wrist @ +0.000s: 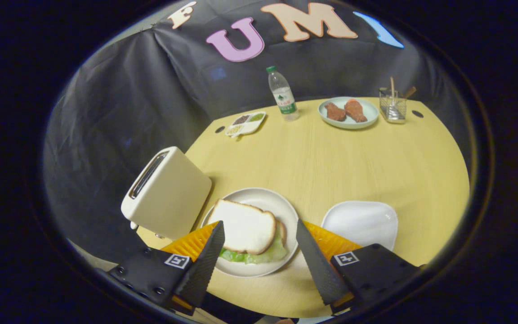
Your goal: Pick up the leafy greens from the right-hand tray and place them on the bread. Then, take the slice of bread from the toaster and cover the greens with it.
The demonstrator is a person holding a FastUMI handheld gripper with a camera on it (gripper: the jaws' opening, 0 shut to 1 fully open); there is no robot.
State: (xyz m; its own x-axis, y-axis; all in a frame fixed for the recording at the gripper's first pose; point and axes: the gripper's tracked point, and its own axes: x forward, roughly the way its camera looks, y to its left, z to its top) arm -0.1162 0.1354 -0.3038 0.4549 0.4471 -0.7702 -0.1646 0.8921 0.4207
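Observation:
A white slice of bread lies on top of green leafy greens, whose edge sticks out beneath it, on a round white plate. A lower slice's crust peeks out at the right. My gripper is open above the near side of the plate, its black fingers standing on either side of the sandwich with nothing held. The cream toaster stands just left of the plate, its slot showing dark. The white tray to the right of the plate is bare.
On the far side of the wooden table stand a water bottle, a plate with two drumsticks, a wire holder with utensils and a divided dish of condiments. The table edge runs close behind the toaster.

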